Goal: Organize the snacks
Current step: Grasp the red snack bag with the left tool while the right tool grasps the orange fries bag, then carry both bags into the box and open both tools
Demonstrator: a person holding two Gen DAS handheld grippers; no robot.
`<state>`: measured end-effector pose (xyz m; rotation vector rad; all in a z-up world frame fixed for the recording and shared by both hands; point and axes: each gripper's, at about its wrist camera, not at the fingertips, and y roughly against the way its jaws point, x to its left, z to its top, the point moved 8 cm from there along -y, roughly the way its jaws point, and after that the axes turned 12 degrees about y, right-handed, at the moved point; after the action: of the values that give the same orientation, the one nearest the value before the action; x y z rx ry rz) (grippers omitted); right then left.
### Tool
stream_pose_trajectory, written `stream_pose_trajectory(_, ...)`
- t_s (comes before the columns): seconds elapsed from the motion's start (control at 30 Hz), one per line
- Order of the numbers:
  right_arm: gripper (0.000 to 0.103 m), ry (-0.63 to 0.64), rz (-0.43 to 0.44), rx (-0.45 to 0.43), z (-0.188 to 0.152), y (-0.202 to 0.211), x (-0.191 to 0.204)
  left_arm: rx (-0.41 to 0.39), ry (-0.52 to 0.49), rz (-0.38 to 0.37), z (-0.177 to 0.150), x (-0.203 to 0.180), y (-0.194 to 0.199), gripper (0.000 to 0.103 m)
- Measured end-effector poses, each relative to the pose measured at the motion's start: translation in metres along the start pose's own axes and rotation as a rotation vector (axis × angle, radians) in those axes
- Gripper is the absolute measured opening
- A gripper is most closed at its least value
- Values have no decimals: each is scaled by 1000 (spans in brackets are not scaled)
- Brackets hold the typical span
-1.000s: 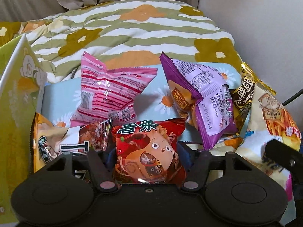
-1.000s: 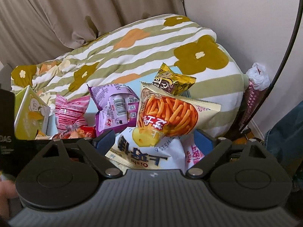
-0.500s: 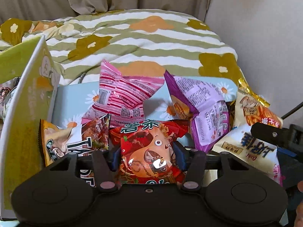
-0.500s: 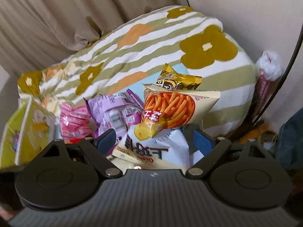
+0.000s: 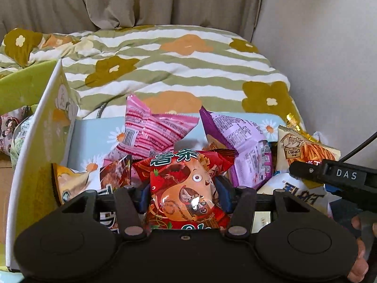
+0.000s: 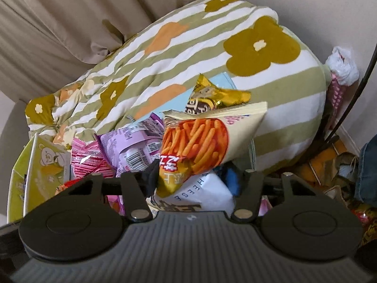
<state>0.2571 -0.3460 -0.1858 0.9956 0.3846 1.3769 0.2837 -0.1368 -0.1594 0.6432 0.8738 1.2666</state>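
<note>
My left gripper (image 5: 182, 194) is shut on a red snack bag (image 5: 186, 188) with a cartoon face, held above the pile. My right gripper (image 6: 195, 179) is shut on a cream bag of orange stick snacks (image 6: 200, 143), lifted above a white cheese snack bag (image 6: 202, 193). A pink bag (image 5: 153, 132) and a purple bag (image 5: 242, 146) lie on a light blue daisy tray (image 5: 94, 132). A gold bag (image 6: 212, 96) sits behind the stick snacks. The right gripper's body (image 5: 334, 176) shows at the right of the left wrist view.
A green and white box (image 5: 35, 141) stands open at the left, also in the right wrist view (image 6: 40, 169). A striped flowered quilt (image 5: 165, 66) lies behind the pile. Beige curtain and a wall are at the back. Clutter and a black cable (image 6: 348, 108) lie at right.
Both grippers have risen with their bags. The red bag has lifted off the pile in the left gripper; the stick snack bag has lifted off the white bag in the right gripper.
</note>
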Motion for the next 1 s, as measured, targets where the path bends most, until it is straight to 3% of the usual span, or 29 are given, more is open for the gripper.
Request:
stream_pose_trajectory(0.3, 68, 61, 12, -76, 15, 38, 16, -90, 28, -45, 19, 0, 45, 59)
stream_pose_trajectory(0.53, 68, 201, 66, -163, 38, 79, 64, -216, 76, -41, 43, 25, 102, 59)
stream_pose_trajectory(0.77, 68, 284, 223, -210, 46, 105, 148, -339, 117, 5, 61, 89, 159, 59)
stream_pose_trajectory(1.0, 68, 320, 346, -173, 30, 102, 252, -350, 152, 80, 74, 180, 180, 59)
